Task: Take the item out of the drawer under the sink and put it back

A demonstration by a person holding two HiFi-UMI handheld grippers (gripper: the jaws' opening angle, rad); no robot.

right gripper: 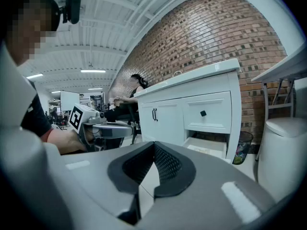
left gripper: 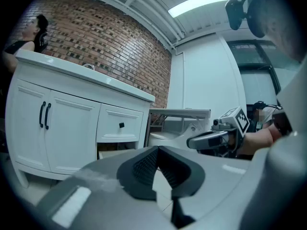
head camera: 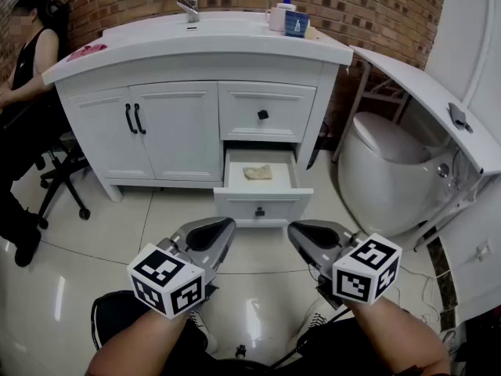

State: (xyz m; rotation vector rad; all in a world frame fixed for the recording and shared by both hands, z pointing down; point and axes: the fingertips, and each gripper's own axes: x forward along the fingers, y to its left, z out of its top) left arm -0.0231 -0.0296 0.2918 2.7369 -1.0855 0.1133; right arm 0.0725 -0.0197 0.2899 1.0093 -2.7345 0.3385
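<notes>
Two grey grippers with black-and-white marker cubes are held low in front of the white sink cabinet with black handles (head camera: 168,143). The left gripper (head camera: 225,226) is seen with its jaws pressed together on nothing, and the right gripper (head camera: 297,231) is closed the same way, with nothing pinched. The small white bottom drawer (head camera: 258,203) under the sink is found pulled open, and the pale tan crumpled item (head camera: 258,173) is seen lying in the middle of it. The item is well apart from both grippers, so the taking-out step is judged not yet begun. To do it well, one gripper should be brought forward and down over the open drawer, and its jaws should be spread wide before the item is reached. The item looks soft and thin, so it should be pinched at a raised fold, and the drawer floor should not be scraped. It should be lifted straight up, so that the drawer walls and the closed white upper drawer (head camera: 263,104) are not bumped. The other gripper can be kept to the side. A seated person (head camera: 23,69) is seen left of the cabinet.
</notes>
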